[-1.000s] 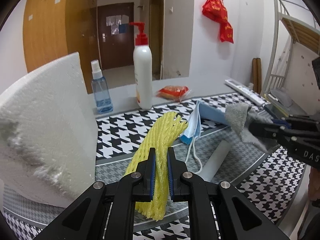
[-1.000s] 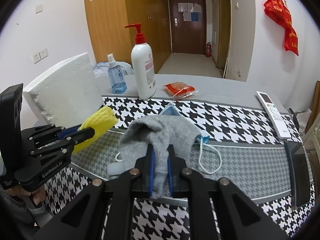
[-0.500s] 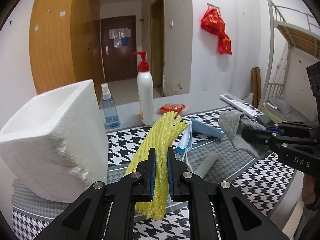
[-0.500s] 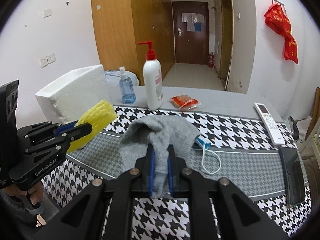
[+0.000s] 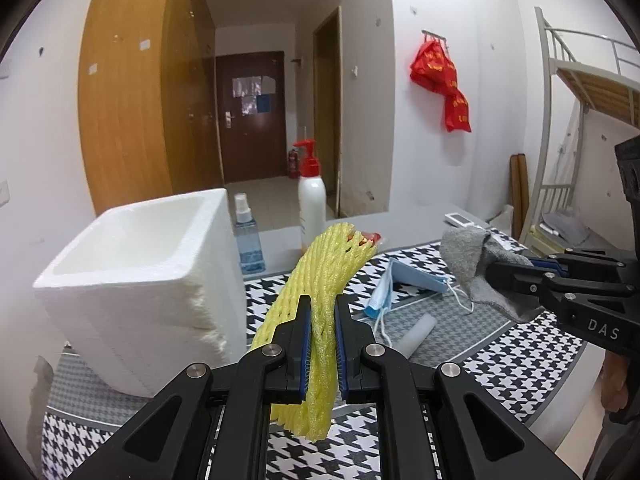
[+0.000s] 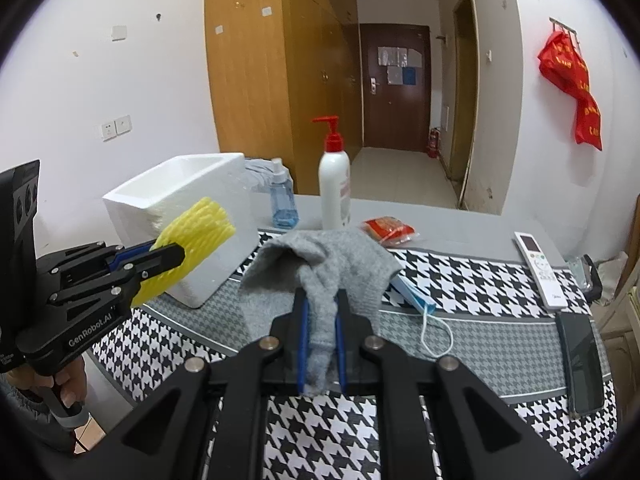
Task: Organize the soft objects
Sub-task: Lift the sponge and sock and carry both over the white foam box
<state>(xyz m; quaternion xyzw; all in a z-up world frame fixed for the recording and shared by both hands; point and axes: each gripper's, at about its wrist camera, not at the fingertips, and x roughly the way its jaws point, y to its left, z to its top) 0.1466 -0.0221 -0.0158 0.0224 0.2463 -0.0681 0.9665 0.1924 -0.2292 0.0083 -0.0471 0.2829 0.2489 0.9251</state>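
Both grippers are clamped on something soft, held up above the checkered tablecloth (image 6: 460, 272). Left gripper (image 5: 322, 312) pinches a yellow foam net (image 5: 320, 280), right next to the white foam box (image 5: 152, 280). Right gripper (image 6: 321, 308) squeezes a grey sock (image 6: 320, 268). On the cloth below lie a blue face mask (image 5: 394, 286) and a small white tube (image 5: 418, 330).

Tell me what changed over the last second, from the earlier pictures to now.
Both tongs rose, lifting their loads higher above the table. The left tongs carry the yellow foam fruit net, now near the rim of the white styrofoam box, whose open top has come into view. The right tongs carry the grey knitted cloth. Both grips stayed shut; the blue face mask stayed on the table.
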